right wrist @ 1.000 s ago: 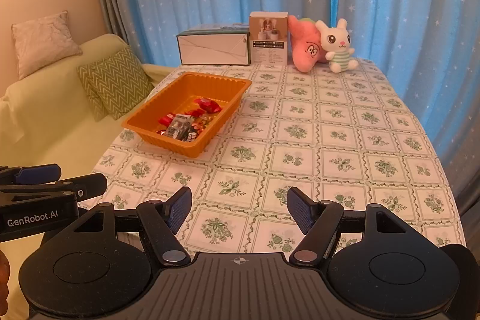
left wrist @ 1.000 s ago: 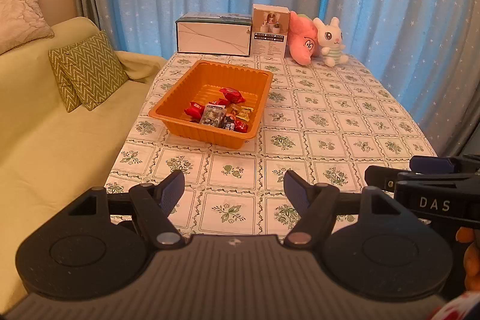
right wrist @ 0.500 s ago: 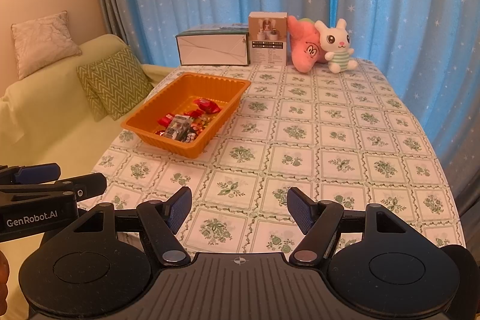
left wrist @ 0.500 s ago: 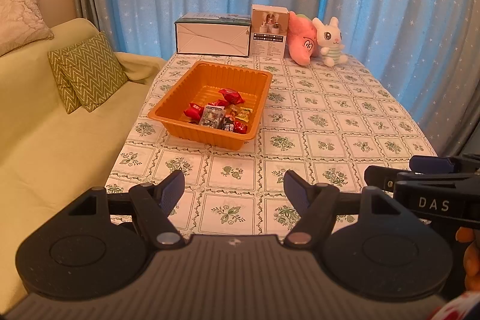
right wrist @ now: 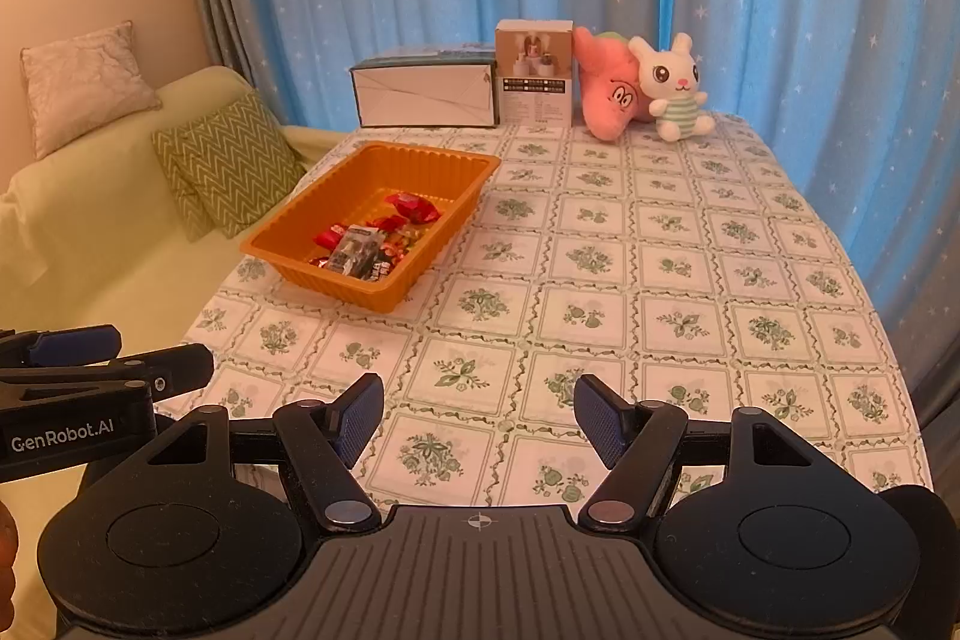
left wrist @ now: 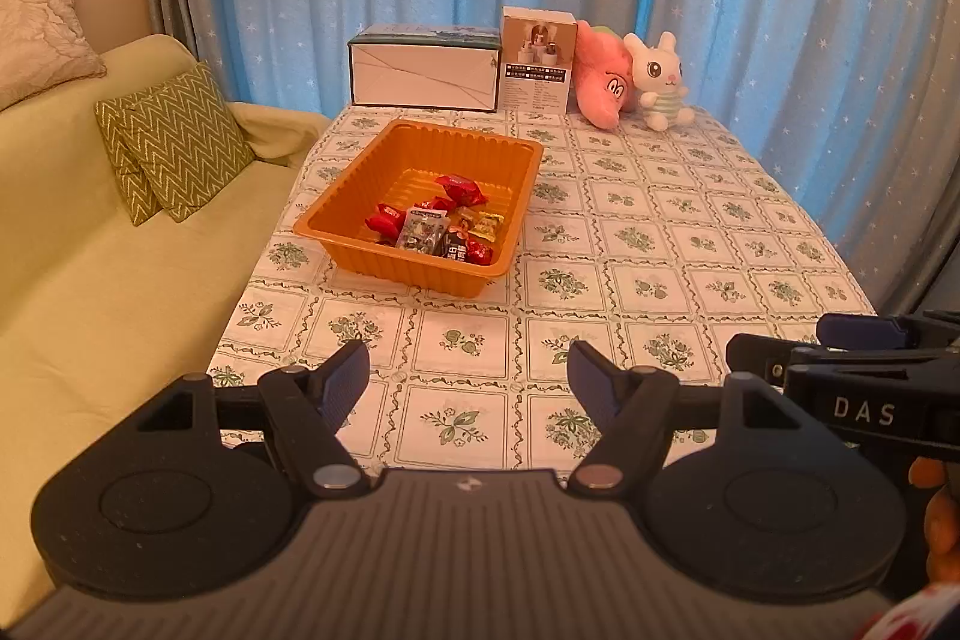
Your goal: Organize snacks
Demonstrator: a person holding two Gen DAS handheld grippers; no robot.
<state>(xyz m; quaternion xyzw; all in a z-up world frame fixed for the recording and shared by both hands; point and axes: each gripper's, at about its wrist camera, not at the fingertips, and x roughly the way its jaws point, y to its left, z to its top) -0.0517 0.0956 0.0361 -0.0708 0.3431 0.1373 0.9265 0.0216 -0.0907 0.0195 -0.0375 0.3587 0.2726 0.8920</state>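
An orange ridged tray (left wrist: pixel 360 196) (right wrist: pixel 300 226) stands on the left side of the floral tablecloth. Inside it lie several wrapped snacks (left wrist: pixel 441 229) (right wrist: pixel 372 244), red, yellow and dark. My left gripper (left wrist: pixel 468 382) hovers over the table's near edge, well short of the tray, open with nothing between its blue pads. My right gripper (right wrist: pixel 479 415) is beside it to the right, also open and empty. Each gripper shows at the edge of the other's view.
Along the table's far edge stand a white box (left wrist: pixel 425 73), a small carton (left wrist: pixel 537 67), a pink plush (left wrist: pixel 600 79) and a white bunny plush (left wrist: pixel 657 82). A green sofa with zigzag cushions (left wrist: pixel 174 148) lies left of the table. Blue star curtains hang behind.
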